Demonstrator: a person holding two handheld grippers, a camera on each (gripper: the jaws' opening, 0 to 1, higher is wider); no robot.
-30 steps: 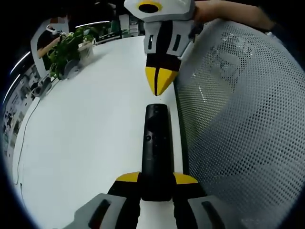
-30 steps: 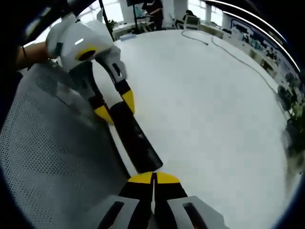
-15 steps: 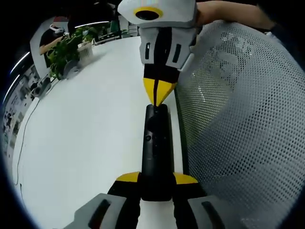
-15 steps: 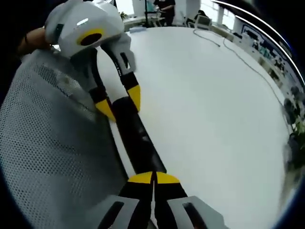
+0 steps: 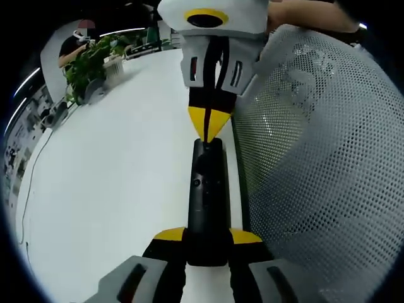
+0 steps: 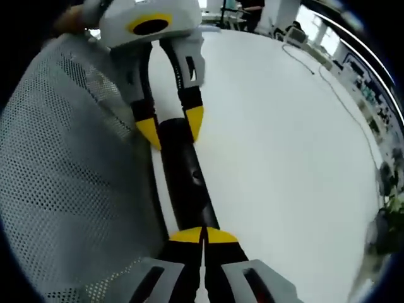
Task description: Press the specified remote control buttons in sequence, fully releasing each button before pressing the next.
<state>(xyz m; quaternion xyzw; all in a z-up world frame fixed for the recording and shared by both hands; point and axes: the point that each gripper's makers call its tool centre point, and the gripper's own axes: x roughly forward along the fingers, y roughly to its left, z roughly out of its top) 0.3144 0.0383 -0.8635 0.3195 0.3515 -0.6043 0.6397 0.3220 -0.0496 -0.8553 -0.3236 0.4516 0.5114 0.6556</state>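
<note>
Left gripper point(image 5: 207, 243): jaws yellow-tipped, parted and clamped on either side of the near end of a black remote point(image 5: 207, 196); seen from the right gripper view, it point(image 6: 170, 129) reaches down from above with one jaw on each side of the remote's end.

Right gripper point(image 6: 203, 238): jaws pressed together, tips at the remote's other end; in the left gripper view it point(image 5: 208, 125) points down, its closed tip touching the remote's far end.

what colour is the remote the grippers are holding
Black; the remote shows best in the left gripper view, against the white table.
</note>
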